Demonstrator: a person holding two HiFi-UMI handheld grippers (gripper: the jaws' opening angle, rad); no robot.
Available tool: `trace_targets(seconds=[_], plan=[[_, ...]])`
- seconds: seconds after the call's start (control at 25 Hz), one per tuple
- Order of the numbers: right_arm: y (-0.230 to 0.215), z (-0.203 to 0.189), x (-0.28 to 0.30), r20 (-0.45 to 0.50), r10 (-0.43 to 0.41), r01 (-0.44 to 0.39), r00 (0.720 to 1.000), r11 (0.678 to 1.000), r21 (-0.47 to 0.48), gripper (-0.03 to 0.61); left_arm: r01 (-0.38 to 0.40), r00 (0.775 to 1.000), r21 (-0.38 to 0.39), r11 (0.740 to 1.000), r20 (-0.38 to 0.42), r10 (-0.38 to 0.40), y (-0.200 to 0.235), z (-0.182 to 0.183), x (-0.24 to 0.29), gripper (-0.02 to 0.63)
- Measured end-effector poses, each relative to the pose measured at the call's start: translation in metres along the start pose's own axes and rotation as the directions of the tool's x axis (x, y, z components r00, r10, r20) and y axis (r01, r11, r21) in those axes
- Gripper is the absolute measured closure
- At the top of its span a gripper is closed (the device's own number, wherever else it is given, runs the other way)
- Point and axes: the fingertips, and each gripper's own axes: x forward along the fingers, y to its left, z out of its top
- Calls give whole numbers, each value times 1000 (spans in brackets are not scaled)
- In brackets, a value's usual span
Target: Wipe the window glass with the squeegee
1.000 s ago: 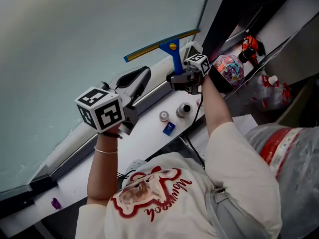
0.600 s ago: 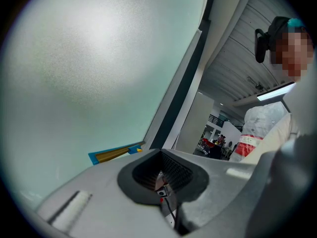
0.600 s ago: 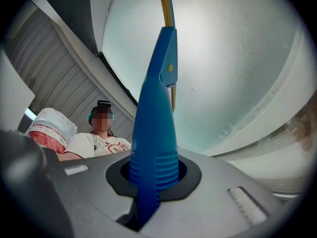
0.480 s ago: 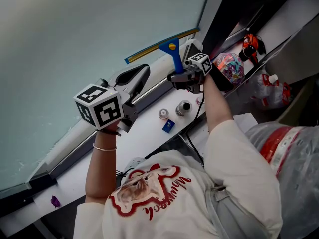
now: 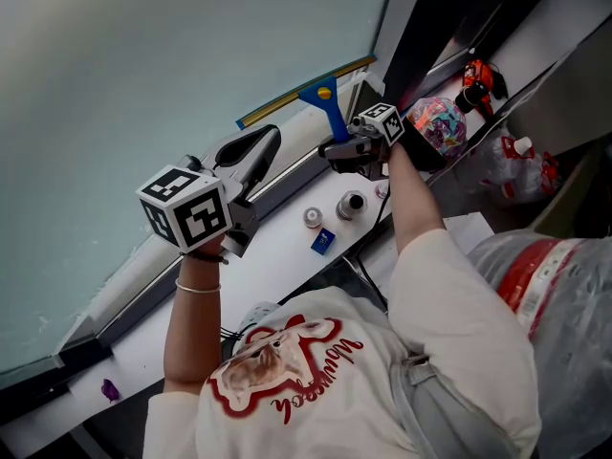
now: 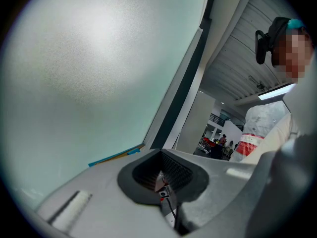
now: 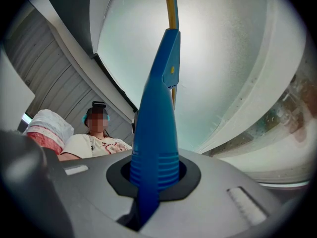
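Observation:
The squeegee (image 5: 320, 92) has a blue handle and a long yellow blade; the blade lies against the bottom of the pale window glass (image 5: 143, 46), just above the frame. My right gripper (image 5: 352, 147) is shut on the squeegee handle (image 7: 158, 123), which runs up from between the jaws to the blade (image 7: 171, 6) on the glass (image 7: 223, 58). My left gripper (image 5: 251, 151) hovers left of the squeegee, near the glass, its black pads together with nothing between them. In the left gripper view the left gripper (image 6: 161, 175) faces the glass (image 6: 99, 58), with the squeegee blade (image 6: 116, 156) beyond it.
The white sill (image 5: 268, 256) below the window carries two small round jars (image 5: 313, 219) (image 5: 352, 206) and a small blue box (image 5: 323, 242). A multicoloured ball (image 5: 438, 125) and a red toy (image 5: 471, 82) sit at the right. A plastic bag (image 5: 555, 285) is at the person's side.
The squeegee and the right gripper have shifted slightly left along the bottom of the glass. The left gripper has barely drifted.

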Motion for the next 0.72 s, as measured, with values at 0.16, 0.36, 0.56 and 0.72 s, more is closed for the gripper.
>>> trace_targets(seconds=[0.16, 0.36, 0.56, 0.72], plan=[[-2, -3, -2, 1, -8, 8, 1000, 1000, 14, 526, -5, 1000, -5, 1000, 0, 5, 2, -2, -2, 614], [-5, -7, -4, 4, -19, 19, 1000, 999, 36, 526, -11, 1000, -9, 1000, 0, 11, 4, -4, -3, 614], [-9, -13, -8, 25, -29, 27, 999, 997, 72, 528, -9, 1000, -18, 1000, 3, 9, 4, -4, -3, 614], [-12, -16, -10, 42, -32, 28, 999, 997, 73, 528, -13, 1000, -23, 1000, -3, 13, 6, -7, -2, 614]])
